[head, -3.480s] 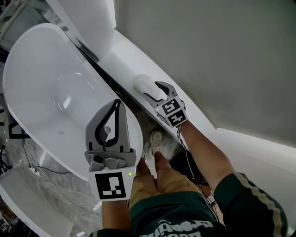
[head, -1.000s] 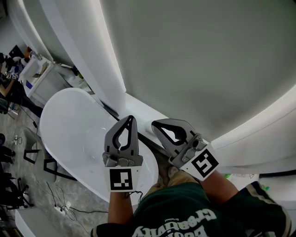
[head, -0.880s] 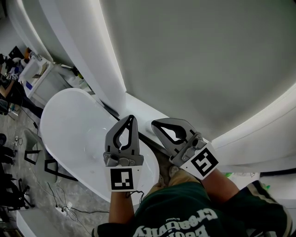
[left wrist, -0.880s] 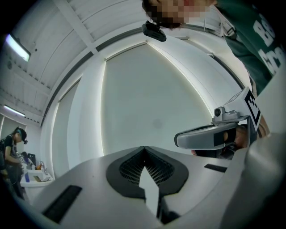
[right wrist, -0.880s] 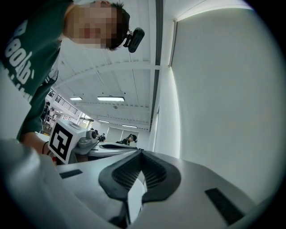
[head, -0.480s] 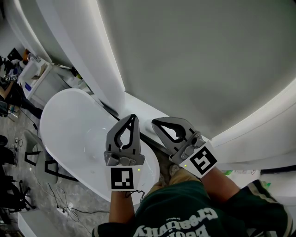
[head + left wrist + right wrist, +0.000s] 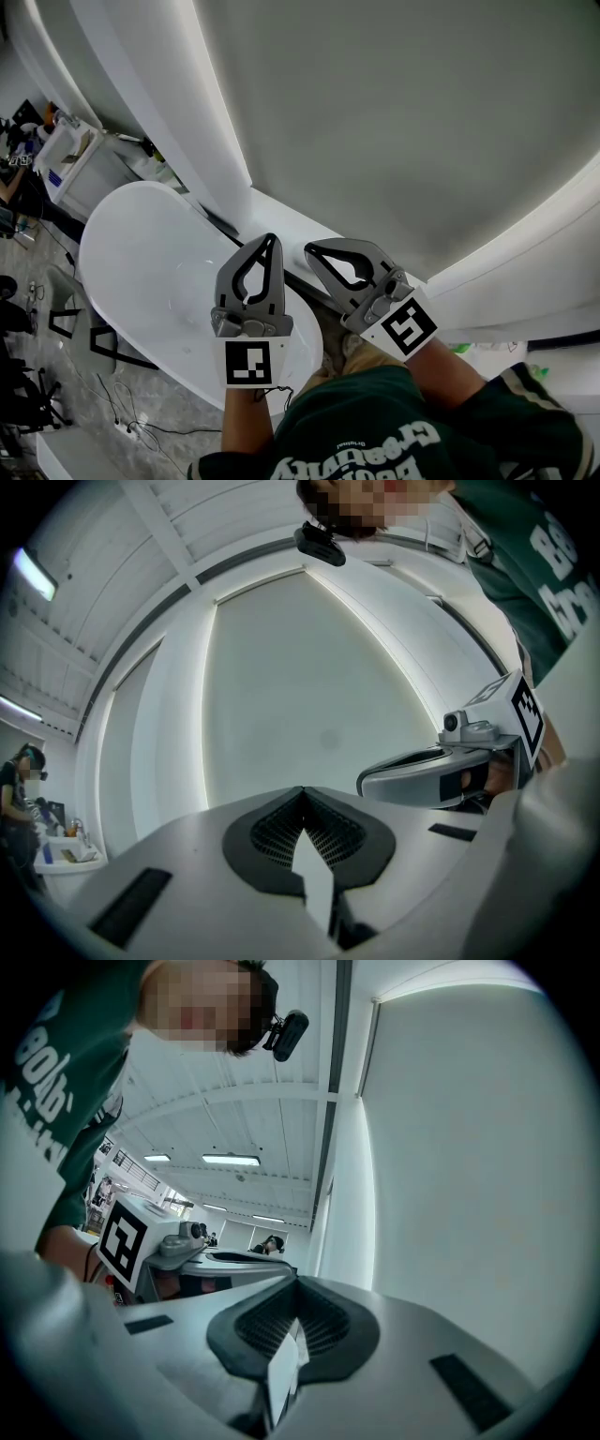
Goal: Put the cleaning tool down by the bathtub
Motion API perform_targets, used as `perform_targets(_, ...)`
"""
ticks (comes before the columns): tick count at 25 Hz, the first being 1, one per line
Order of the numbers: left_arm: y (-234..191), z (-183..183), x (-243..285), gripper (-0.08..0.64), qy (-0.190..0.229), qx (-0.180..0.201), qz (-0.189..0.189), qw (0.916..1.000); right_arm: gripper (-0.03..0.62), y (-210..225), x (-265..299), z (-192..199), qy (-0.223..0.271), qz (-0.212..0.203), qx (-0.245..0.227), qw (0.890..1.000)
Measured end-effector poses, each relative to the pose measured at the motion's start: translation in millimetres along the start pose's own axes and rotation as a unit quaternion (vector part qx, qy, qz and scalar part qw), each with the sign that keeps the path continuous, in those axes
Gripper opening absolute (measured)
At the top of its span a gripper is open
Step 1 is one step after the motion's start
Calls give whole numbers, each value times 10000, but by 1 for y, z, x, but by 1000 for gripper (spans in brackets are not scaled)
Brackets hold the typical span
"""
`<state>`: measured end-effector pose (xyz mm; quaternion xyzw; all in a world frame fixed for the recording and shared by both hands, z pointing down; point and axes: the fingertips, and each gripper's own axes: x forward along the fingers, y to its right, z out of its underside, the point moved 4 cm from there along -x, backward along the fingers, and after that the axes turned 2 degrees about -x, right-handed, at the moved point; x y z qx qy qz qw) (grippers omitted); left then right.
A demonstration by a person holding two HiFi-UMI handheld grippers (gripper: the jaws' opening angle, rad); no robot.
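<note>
The white bathtub [image 7: 141, 262] lies at the left of the head view, with a white ledge [image 7: 281, 217] running along its far side. The cleaning tool shows in no current view. My left gripper [image 7: 270, 240] and right gripper [image 7: 309, 249] are held up side by side over the tub's near end. Both are shut, with nothing between the jaws. In the left gripper view the pads [image 7: 281, 829] meet at the tips of the left gripper [image 7: 303, 790], and the right gripper [image 7: 436, 772] hangs to its right. The right gripper [image 7: 296, 1282] is likewise shut in its own view, with the left gripper [image 7: 192, 1246] beside it.
A grey wall panel [image 7: 394, 122] with lit white edges fills the space ahead. A white cart [image 7: 80, 150] with small items stands beyond the tub's far end. Cables [image 7: 122, 417] and a black stand [image 7: 89, 337] lie on the marbled floor at left. A person [image 7: 19, 785] stands far left.
Earlier my right gripper was at the white cleaning tool on the ledge; it has since come away empty, and both grippers have risen. Over the last second they hardly moved.
</note>
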<state>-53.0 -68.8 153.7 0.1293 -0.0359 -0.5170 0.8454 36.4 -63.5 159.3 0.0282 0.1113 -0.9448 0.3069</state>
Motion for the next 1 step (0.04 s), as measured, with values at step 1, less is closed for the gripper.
perform_targets(1, 0, 0, 0, 6, -8, -19, -1, 10000, 15, 0, 0, 0, -7, 1, 7, 10000)
